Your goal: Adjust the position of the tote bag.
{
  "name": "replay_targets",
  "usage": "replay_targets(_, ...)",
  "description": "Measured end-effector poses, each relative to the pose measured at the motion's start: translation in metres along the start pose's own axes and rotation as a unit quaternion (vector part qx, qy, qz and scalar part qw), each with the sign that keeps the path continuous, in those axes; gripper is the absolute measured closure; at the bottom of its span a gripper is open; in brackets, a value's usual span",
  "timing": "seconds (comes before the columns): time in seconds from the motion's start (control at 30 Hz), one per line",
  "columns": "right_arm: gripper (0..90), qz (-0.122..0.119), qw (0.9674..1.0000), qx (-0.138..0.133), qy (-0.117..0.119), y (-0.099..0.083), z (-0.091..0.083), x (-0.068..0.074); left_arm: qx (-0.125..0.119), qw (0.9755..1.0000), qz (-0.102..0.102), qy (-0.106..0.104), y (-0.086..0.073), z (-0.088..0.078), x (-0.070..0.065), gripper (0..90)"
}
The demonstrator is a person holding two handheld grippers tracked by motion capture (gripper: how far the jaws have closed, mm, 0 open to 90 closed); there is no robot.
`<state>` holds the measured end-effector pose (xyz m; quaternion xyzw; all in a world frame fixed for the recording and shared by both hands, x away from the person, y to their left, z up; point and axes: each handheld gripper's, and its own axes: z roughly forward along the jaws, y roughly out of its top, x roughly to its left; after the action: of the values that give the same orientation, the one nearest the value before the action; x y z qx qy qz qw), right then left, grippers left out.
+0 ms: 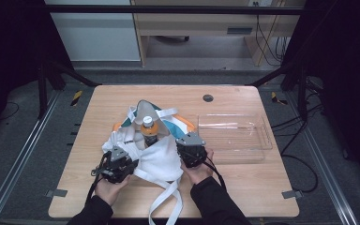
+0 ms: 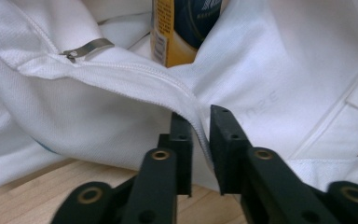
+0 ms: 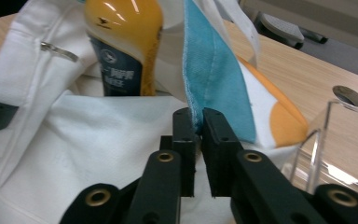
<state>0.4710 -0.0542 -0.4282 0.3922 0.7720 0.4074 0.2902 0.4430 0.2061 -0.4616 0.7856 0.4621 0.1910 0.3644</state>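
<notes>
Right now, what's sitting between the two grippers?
In the high view, the white bag spans from the left gripper to the right gripper, both clamped on its rim; the orange-capped bottle stands inside, slightly beyond them.

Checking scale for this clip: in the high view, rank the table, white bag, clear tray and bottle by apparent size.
1. table
2. white bag
3. clear tray, close to the bag, so that order is unsure
4. bottle

On the white bag (image 2: 279, 70), right of the bottle (image 2: 182, 23), faint embossed letters are showing that seem to end in "ZE"; the rest is not legible. The bottle's dark blue label (image 3: 121, 70) is carrying white characters and a round emblem, too blurred to read.
</notes>
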Motion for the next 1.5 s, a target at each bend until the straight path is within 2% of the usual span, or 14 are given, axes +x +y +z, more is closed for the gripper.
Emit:
replay_targets(0.03, 86.1, 0.000, 1.0000, 0.000, 0.000, 0.000, 0.000, 0.000, 0.003, 1.0000, 0.000, 0.000, 0.000, 0.000, 0.000, 82.0)
replay_targets(0.07, 86.6, 0.019, 0.9998, 0.006, -0.001, -0.003, 0.002, -0.006, 0.009, 1.0000, 0.003, 0.001, 0.000, 0.001, 0.000, 85.8)
replay_targets(0.13, 86.8, 0.036, 0.9993, 0.010, -0.005, -0.006, 0.005, -0.010, 0.011, 0.9999, 0.005, 0.002, -0.001, 0.001, 0.000, 87.0)
replay_targets(0.37, 87.2, 0.054, 0.9980, 0.024, -0.021, -0.022, 0.016, -0.015, 0.018, 0.9997, 0.017, 0.005, -0.002, 0.002, -0.001, 87.2)
replay_targets(0.77, 87.2, 0.064, 0.9967, 0.039, -0.033, -0.038, 0.031, -0.011, 0.021, 0.9995, 0.023, 0.005, -0.003, 0.002, -0.001, 87.2)
replay_targets(1.13, 87.2, 0.057, 0.9967, 0.043, -0.038, -0.049, 0.039, -0.011, 0.020, 0.9995, 0.025, 0.005, -0.003, 0.002, -0.001, 86.9)
replay_targets(1.3, 86.7, 0.059, 0.9969, 0.041, -0.033, -0.047, 0.037, -0.010, 0.011, 0.9996, 0.027, 0.003, -0.003, 0.001, -0.001, 83.2)
replay_targets(1.4, 83.8, 0.058, 0.9979, 0.026, -0.015, -0.043, 0.030, -0.011, -0.001, 0.9995, 0.030, 0.006, -0.002, -0.002, -0.002, 79.3)
replay_targets(1.5, 81.2, 0.055, 0.9983, 0.018, -0.009, -0.040, 0.026, -0.010, -0.010, 0.9996, 0.027, 0.007, -0.001, -0.005, -0.002, 77.6)
